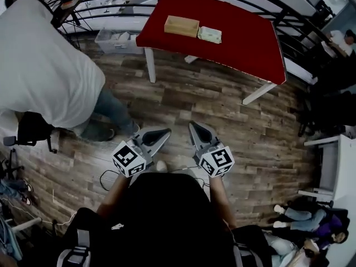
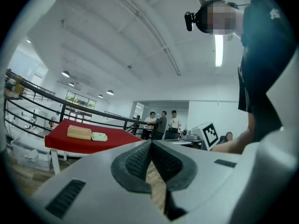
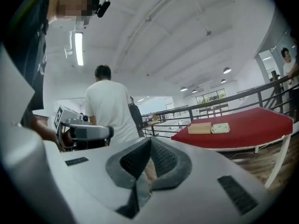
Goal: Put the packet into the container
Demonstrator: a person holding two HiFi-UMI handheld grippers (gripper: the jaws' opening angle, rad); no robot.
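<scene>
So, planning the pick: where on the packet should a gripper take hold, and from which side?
Probably the packet by its right end in the head view, from above, jaws across its width: it lies flat on the table, with the container close beside its left end.

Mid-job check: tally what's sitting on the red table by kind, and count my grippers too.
Containers: 1, the tan rectangular container on the red-topped table
Packets: 1, the pale green flat packet beside it
Grippers: 2, the left gripper and right gripper, both with jaws shut and empty
Total: 4
</scene>
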